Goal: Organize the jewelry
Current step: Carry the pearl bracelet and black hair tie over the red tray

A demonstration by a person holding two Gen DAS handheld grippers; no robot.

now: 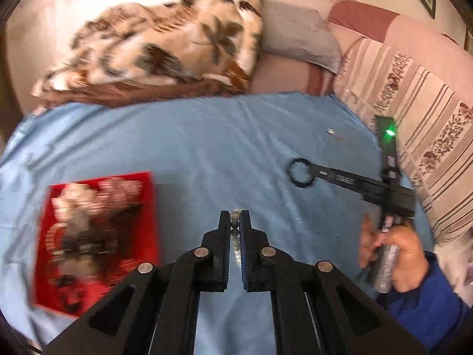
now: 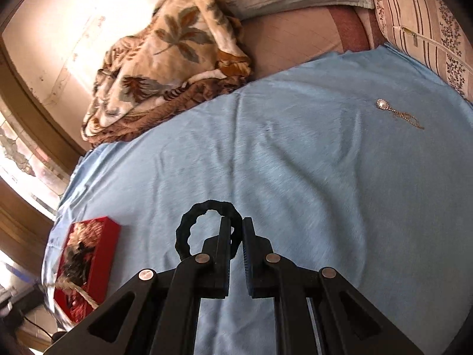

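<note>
My left gripper is shut on a string of pale grey-green beads, which hangs between its pads above the blue sheet. My right gripper is shut on a black ring-shaped bracelet, which sticks out to the left of its fingers; the left wrist view shows that black bracelet at the right gripper's tip. A red jewelry box full of pieces lies open at the left, and the right wrist view shows the red box too. A pearl pendant on a gold chain lies far right.
A folded leaf-patterned blanket lies at the far edge of the sheet, with a grey pillow beside it. A striped floral cushion borders the right side. A person's hand in a blue sleeve holds the right gripper's handle.
</note>
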